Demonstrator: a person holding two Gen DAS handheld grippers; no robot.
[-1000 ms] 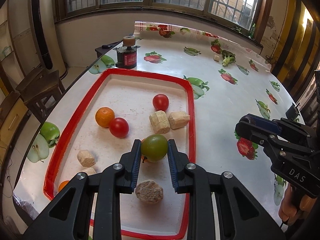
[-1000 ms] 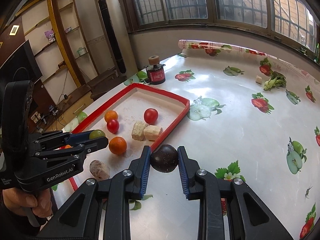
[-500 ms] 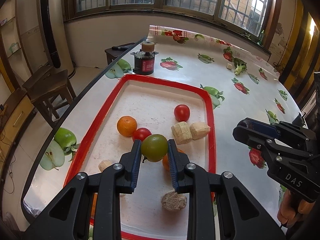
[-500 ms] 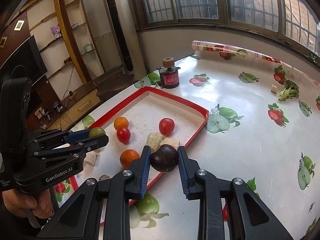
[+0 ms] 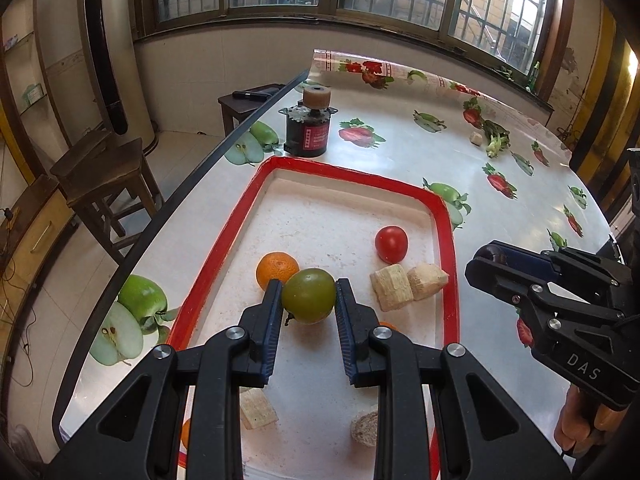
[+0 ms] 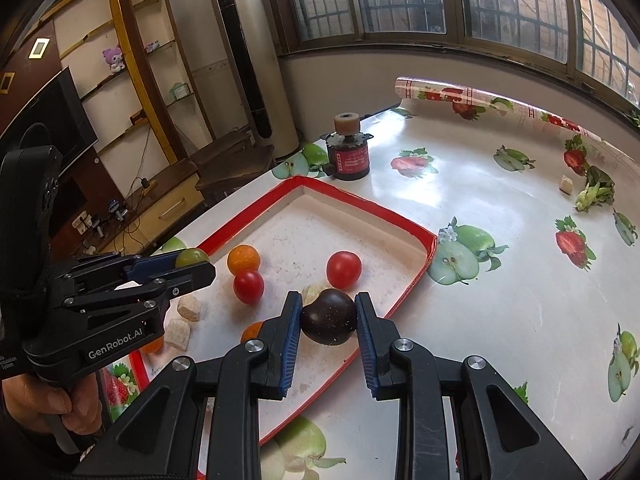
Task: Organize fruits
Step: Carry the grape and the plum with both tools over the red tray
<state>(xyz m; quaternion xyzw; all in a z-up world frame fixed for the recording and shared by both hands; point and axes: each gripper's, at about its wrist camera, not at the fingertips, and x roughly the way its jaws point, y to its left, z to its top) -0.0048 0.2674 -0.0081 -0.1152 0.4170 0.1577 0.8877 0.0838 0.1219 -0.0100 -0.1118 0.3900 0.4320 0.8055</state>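
A: Near end first. Left gripper [image 5: 308, 310] is clamped on the green fruit [image 5: 308, 295], held above the tray floor. Right gripper [image 6: 328, 322] is clamped on the dark round fruit [image 6: 329, 317]. Neither grip has changed over the last second.

B: What changed?

A: Both hands have slid across, up the tray. A second ago the dark fruit hung over bare table outside the red rim; now it hangs over the tray [image 6: 416, 232], just inside its right rim. The green one has passed from the near end to mid-tray.

B: So both are positioned for set-down, probably. Landing space?

A: Tight. Right behind the dark fruit sit the pale chunks [image 5: 408, 285] and a tomato [image 6: 343, 269]. Close behind the green fruit is an orange [image 5: 277, 269], touching or just apart, can't tell. A smaller tomato [image 6: 248, 286] sits left of centre. Far half of the tray is bare, the better drop zone.

B: Beyond the tray?

A: A dark canister with a tan cap [image 5: 309, 128] just past the far rim, and a scrap of greens [image 6: 596, 192] far right. Neither obstructs.
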